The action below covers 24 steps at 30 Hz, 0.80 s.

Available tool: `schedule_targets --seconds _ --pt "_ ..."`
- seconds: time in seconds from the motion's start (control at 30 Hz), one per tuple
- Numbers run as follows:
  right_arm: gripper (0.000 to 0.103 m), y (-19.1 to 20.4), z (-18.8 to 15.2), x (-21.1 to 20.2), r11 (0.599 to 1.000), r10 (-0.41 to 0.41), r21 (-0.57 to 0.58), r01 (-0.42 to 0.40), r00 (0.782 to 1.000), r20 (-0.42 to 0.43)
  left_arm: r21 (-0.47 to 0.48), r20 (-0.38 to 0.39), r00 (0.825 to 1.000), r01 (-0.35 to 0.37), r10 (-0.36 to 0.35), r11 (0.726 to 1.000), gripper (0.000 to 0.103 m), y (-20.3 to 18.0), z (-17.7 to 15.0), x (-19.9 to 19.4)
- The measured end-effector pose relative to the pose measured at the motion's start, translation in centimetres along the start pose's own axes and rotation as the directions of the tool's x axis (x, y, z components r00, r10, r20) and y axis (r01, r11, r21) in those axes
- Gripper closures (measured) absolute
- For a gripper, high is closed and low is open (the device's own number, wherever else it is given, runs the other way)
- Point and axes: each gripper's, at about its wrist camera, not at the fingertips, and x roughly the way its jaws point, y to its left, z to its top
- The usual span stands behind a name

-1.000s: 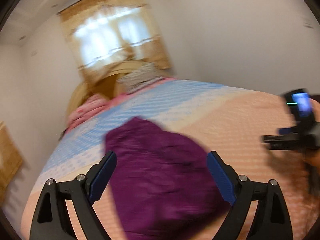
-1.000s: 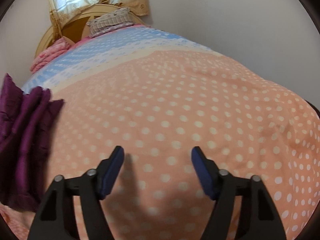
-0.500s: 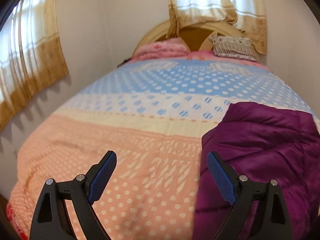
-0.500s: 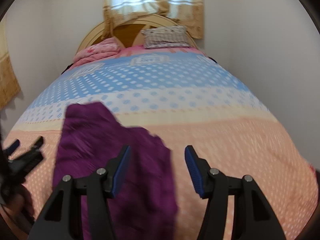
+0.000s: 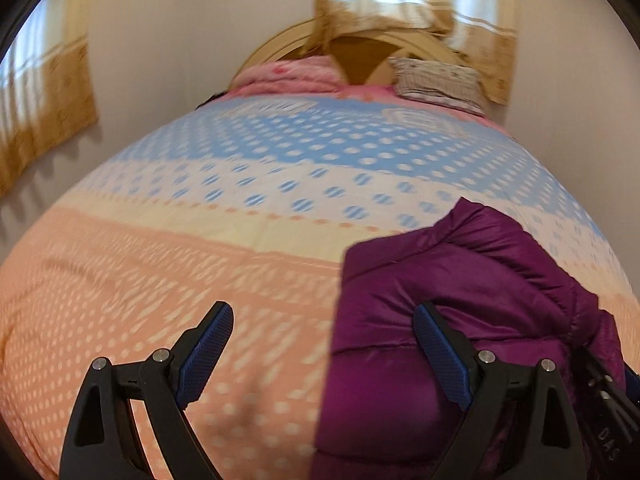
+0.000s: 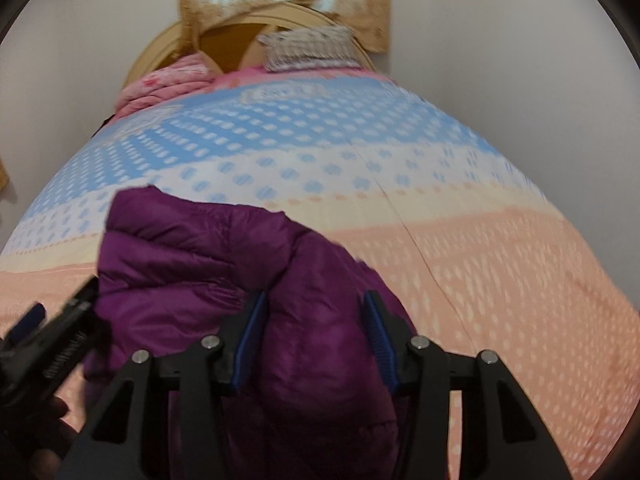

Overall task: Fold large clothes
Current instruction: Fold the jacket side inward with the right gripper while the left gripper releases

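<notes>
A puffy purple jacket (image 5: 460, 304) lies crumpled on the spotted duvet (image 5: 168, 280) of a bed. My left gripper (image 5: 324, 312) is open above the jacket's left edge, its right finger over the fabric and its left finger over bare duvet. In the right wrist view the jacket (image 6: 224, 264) fills the lower middle. My right gripper (image 6: 314, 298) hovers over the jacket's right part with its jaws closing; purple fabric shows between them, and the pads do not visibly press it. The left gripper's body (image 6: 52, 344) shows at the lower left there.
The duvet runs from peach through cream to blue (image 6: 280, 128) toward a wooden headboard (image 6: 236, 40). A pink pillow (image 5: 288, 74) and a checked pillow (image 5: 440, 80) lie at the head. Curtains (image 5: 40, 100) hang on the left wall and behind the headboard. Walls stand close on both sides.
Both views have swung toward the head of the bed. The jacket has come between the right gripper's fingers, whose jaws have narrowed. In the left view the jacket has shifted right.
</notes>
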Motion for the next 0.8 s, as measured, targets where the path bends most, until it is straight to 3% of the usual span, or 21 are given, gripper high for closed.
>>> schedule_targets --seconds 0.23,0.43,0.8 --pt "0.051 -3.9 -2.0 0.5 0.996 0.021 0.082 -0.025 0.999 0.045 0.161 0.03 0.999 -0.034 0.03 0.986 0.011 -5.6 -1.7 0.2" --pt "0.051 -4.3 -2.6 1.1 0.994 0.062 0.088 -0.067 0.996 0.063 0.146 0.019 0.999 -0.036 0.033 0.989 0.008 -5.7 -2.2 1.2" --pt "0.05 -4.2 -2.9 2.5 0.995 0.068 0.076 -0.071 0.996 0.051 0.119 -0.017 1.0 -0.014 0.016 0.993 0.007 -5.5 -2.5 2.6"
